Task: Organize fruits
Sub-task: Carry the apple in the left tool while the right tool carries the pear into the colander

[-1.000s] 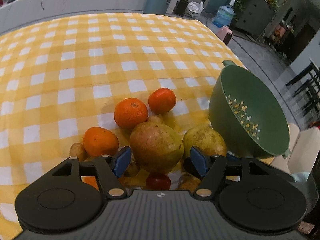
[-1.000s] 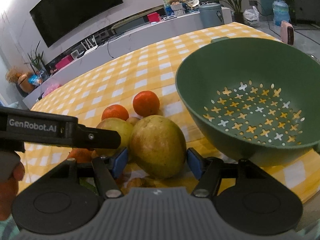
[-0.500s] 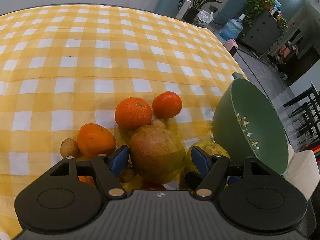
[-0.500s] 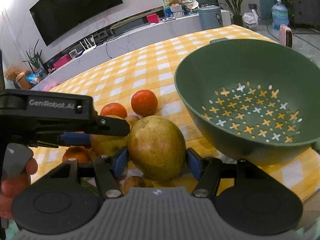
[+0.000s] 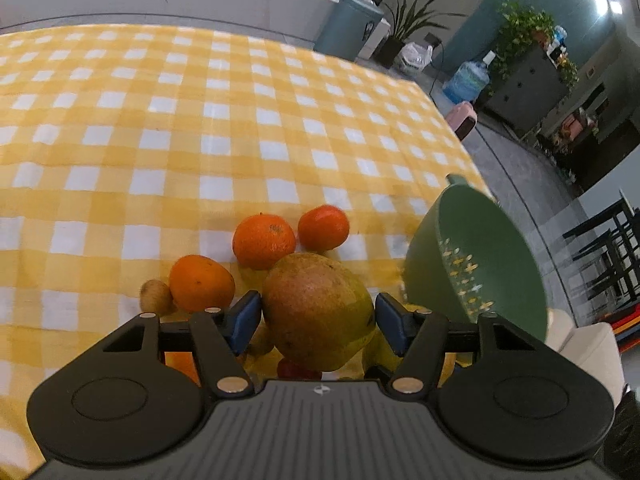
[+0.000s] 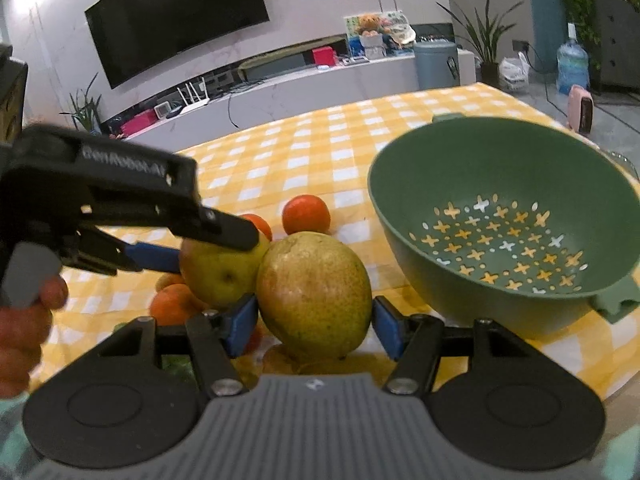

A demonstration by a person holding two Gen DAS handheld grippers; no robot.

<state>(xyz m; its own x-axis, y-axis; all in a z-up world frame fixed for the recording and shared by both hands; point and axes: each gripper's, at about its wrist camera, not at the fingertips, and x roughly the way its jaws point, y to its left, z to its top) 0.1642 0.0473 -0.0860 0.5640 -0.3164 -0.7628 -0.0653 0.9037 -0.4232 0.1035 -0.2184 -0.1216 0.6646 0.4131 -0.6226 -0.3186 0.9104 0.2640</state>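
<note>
Two pears held: I clamp left gripper (image 5: 318, 316) on reddish pear (image 5: 318, 312), right gripper (image 6: 314, 322) on green pear (image 6: 314, 294). Smooth skins may slip near colander (image 6: 504, 184).

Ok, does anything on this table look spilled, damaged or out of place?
Nothing stands out. The fruit sits in a loose pile on the checked cloth, and the green colander stands upright and empty beside it. No spills or damage show.

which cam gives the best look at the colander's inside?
Right wrist: the green colander faces the lens, full rim and cross-shaped holes visible, no fruit in it. Left wrist shows the colander edge-on at the frame's right, with only a strip of the holes.
</note>
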